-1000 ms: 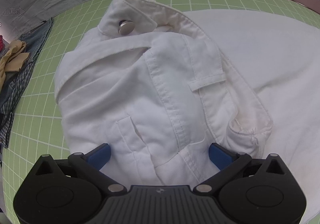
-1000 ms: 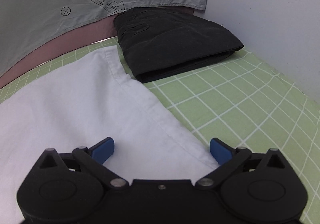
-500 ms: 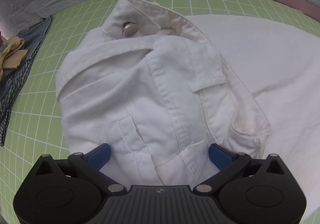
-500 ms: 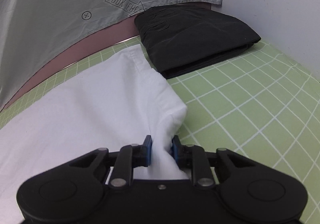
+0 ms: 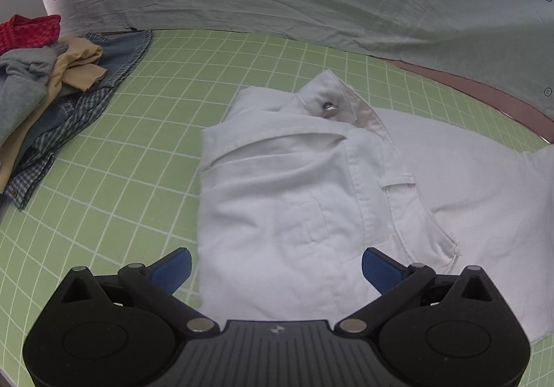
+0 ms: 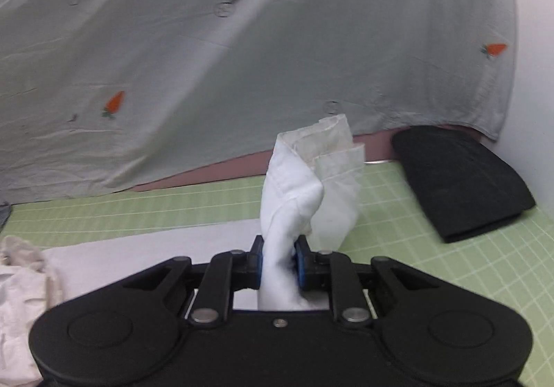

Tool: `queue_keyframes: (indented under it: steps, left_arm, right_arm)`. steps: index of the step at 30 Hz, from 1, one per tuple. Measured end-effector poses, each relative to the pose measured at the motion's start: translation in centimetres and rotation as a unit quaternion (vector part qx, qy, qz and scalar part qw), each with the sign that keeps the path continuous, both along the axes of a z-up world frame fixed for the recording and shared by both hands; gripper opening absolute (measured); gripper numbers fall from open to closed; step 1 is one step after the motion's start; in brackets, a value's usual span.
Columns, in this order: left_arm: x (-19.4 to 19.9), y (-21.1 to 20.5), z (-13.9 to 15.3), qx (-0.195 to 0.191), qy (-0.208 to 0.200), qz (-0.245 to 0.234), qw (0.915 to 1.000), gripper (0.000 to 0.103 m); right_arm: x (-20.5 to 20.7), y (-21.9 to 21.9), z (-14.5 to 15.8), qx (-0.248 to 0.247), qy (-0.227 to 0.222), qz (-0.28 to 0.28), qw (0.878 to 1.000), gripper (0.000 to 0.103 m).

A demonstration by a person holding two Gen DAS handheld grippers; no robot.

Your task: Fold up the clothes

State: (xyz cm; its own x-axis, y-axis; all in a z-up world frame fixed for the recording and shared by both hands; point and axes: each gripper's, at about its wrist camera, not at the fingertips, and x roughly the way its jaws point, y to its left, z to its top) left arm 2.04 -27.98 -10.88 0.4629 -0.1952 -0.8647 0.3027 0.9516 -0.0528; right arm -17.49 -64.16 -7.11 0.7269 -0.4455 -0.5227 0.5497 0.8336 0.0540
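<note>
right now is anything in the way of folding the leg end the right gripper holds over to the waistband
Nothing visible. The right gripper is shut on the white trousers; the mat around them is bare, and the open left gripper sits at the waist end.

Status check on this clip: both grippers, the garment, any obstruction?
Left hand-held gripper open over white trousers waistband. Right hand-held gripper shut on the hem end, lifted. Folded black garment and clothes pile lie aside, nothing blocking.

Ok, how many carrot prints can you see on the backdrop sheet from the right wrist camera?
2: one carrot at left, low on the sheet, another carrot near its right edge. Folds may hide more.
</note>
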Motion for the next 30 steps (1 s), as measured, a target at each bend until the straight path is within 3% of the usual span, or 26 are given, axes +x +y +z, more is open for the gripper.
queue_keyframes:
  steps: [3, 6, 9, 12, 15, 18, 20, 25, 30]
  left_arm:
    - [-0.8, 2.0, -0.2, 0.0, 0.006, 0.001, 1.0, 0.103]
    - [-1.7, 4.0, -0.6, -0.002, 0.015, 0.001, 0.9999, 0.103]
    - [-2.6, 5.6, -0.7, -0.003, 0.018, -0.004, 0.9998, 0.103]
    - [-3.3, 7.1, -0.6, -0.008, 0.018, -0.003, 0.9998, 0.103]
    - [-3.7, 8.3, -0.4, -0.011, 0.016, 0.004, 0.9998, 0.103]
    - [-3.8, 8.8, 0.4, -0.014, 0.003, 0.005, 0.9999, 0.103]
    - [-3.6, 8.6, 1.1, -0.013, -0.004, 0.008, 0.9999, 0.103]
    - [-3.7, 7.6, 2.9, -0.013, -0.041, 0.014, 0.999, 0.103]
    - [-4.8, 8.9, 1.8, -0.04, -0.043, 0.041, 0.9975, 0.103]
  right_arm:
    - [2.1, 7.2, -1.4, -0.011, 0.025, 0.059, 0.998, 0.02]
    - [4.0, 12.6, -6.5, -0.001, 0.109, 0.095, 0.989, 0.025]
    - [4.4, 15.0, -9.2, 0.005, 0.15, 0.088, 0.985, 0.03]
    - [3.8, 15.7, -6.5, 0.015, 0.114, 0.088, 0.989, 0.044]
    - [2.7, 15.6, -3.4, 0.019, 0.058, 0.076, 0.995, 0.044]
    - [2.3, 14.3, -2.5, 0.001, 0.039, 0.022, 0.999, 0.044]
    - [2.4, 13.5, -3.3, -0.003, 0.055, -0.001, 0.998, 0.047]
    - [3.2, 14.5, -7.1, -0.023, 0.132, 0.017, 0.991, 0.054]
    - [4.2, 16.2, -10.4, -0.058, 0.206, 0.033, 0.976, 0.054]
